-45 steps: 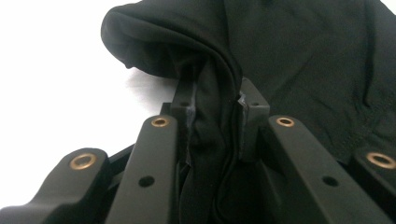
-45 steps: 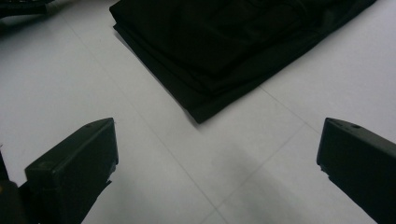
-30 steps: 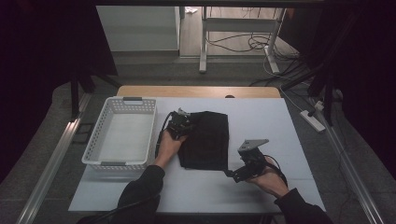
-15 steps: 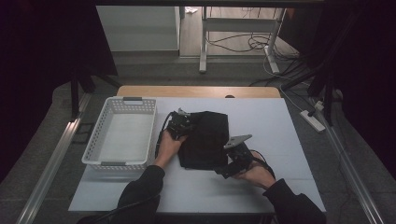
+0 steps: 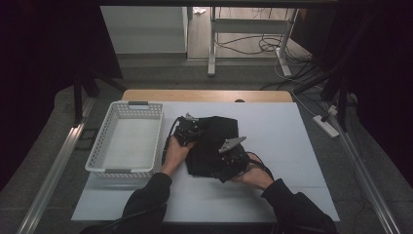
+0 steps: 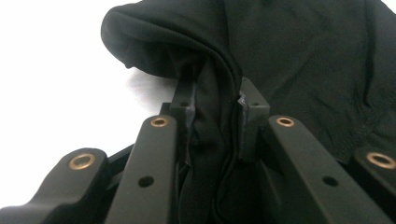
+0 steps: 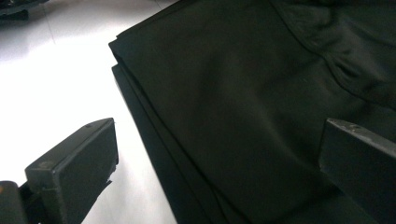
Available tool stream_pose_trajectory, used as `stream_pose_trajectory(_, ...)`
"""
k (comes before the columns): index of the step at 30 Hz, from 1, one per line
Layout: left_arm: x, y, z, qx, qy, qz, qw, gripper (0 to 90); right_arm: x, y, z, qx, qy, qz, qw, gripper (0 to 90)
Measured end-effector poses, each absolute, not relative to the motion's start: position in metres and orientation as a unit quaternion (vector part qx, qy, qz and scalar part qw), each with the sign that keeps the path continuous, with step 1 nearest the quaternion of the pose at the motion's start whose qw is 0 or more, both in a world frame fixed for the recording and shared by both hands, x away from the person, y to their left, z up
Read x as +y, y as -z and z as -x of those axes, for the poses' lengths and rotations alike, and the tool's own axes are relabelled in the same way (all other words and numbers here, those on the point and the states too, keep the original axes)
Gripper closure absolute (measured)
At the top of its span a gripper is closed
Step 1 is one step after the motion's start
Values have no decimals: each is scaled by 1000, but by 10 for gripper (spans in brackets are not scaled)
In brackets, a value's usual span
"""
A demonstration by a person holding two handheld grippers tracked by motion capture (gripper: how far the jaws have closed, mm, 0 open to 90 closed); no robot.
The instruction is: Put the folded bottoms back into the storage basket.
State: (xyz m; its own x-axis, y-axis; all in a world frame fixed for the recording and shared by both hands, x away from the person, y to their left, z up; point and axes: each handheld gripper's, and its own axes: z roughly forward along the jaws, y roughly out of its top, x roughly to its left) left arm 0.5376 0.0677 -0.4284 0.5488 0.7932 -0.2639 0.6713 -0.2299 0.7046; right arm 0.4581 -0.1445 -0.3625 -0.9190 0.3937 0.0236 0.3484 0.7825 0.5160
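Nearest me, the right tool [image 5: 225,165] has its jaws spread wide over the near edge of the folded black cloth [image 5: 214,146], one jaw above the fabric, one beside it. Beyond, the left tool [image 5: 187,130] pinches the cloth's far left corner. The cloth lies mid-worktop [image 5: 292,146], beside a white basket [image 5: 100,148].

Black tongs [image 6: 212,112] with brass-ringed pivots — dark long sleeves [image 5: 146,197], grey triangular plate [image 5: 231,143].

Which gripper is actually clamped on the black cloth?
The left gripper: its jaws pinch a bunched fold of the black cloth. The right gripper stands wide open over the cloth's near edge.
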Motion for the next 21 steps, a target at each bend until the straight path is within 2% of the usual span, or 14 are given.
stream_pose_trajectory(10,68,429,-538,470,-73,-780,407,739,-134,380,-464,954,-236,-179,38,0)
stream_pose_trajectory(16,68,429,-538,470,-71,-780,407,739,-133,384,-461,961,-223,-152,67,12)
stream_pose_trajectory(19,69,429,-539,471,-68,-778,409,739,-134,380,-464,961,-221,-149,70,122)
stream_pose_trajectory(20,69,429,-539,471,-68,-778,409,738,-134,380,-464,961,-221,-149,70,122)
stream_pose_trajectory(21,69,429,-539,473,-65,-776,412,738,-135,378,-467,961,-223,-150,71,204)
